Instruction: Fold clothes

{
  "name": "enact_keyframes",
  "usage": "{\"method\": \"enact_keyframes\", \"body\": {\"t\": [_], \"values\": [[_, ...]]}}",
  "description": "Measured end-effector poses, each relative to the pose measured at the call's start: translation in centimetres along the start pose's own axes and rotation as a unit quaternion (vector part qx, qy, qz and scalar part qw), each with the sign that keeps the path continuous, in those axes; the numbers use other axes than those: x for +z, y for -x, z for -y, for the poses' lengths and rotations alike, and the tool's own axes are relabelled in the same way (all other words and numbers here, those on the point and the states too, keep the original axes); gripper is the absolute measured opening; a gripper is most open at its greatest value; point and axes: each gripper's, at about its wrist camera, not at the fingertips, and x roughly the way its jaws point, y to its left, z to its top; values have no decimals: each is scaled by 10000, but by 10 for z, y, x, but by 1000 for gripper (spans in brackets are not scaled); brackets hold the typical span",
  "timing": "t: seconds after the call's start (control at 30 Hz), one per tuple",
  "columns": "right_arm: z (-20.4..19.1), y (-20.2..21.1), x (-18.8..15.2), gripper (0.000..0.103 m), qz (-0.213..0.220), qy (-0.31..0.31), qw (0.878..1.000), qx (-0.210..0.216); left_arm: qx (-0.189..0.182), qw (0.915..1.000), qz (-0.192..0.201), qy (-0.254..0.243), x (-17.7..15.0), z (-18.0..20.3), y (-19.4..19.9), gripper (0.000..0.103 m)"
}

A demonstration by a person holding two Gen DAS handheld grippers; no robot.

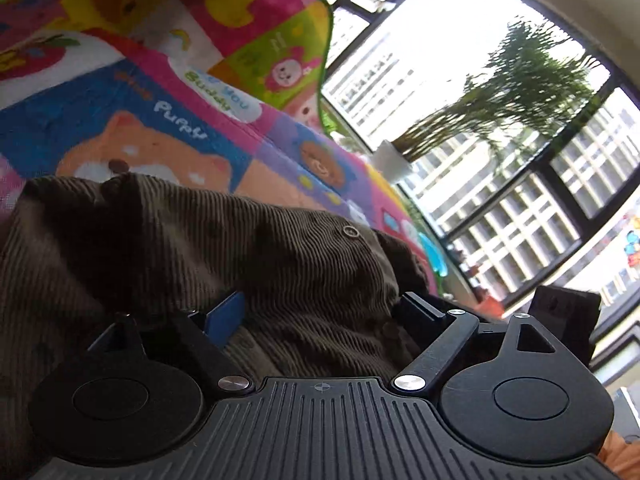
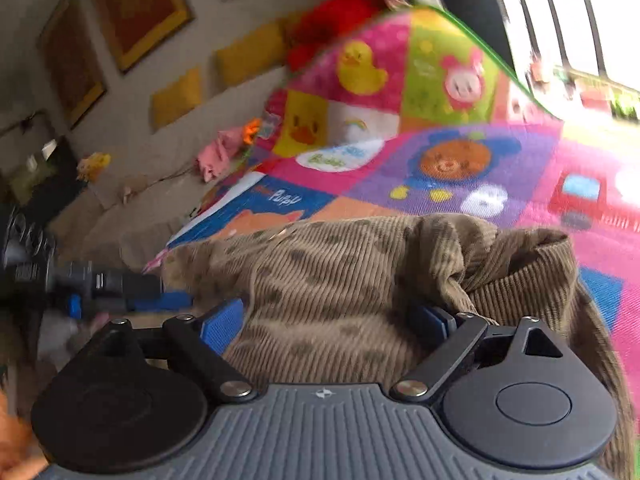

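The corduroy garment (image 1: 280,248) is bunched between both wide-spread hand-held grippers, left (image 1: 320,312) and right (image 2: 332,320); unclamped, it could slip.

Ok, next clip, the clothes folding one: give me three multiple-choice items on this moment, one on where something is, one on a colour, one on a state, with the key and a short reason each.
1. Where does the brown corduroy garment lie?
A. on a bare wooden floor
B. on the cartoon play mat
C. on a hanger by the window

2. What colour are the pads on the gripper fingers?
A. blue
B. red
C. white

3. How does the left gripper stand to the garment?
A. well clear of it, above the mat
B. wide apart, with cloth bunched between the fingers
C. pointing away from it at the window

Key: 1 B, the mat's puppy and bear panels show just behind the cloth. 2 A, blue pads show on both grippers. 3 B, corduroy fills the gap between the spread fingers; the right gripper looks the same.
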Motion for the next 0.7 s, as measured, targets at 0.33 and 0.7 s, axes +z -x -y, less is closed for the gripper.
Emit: {"method": "enact_keyframes", "body": {"t": [0.33, 0.7], "values": [[-18, 29, 2, 103, 254, 523, 9946, -864, 191, 9989, 157, -392, 6, 32, 14, 96], [-15, 21, 4, 103, -173, 905, 9799, -1769, 418, 9977, 204, -489, 12, 33, 18, 97]]}}
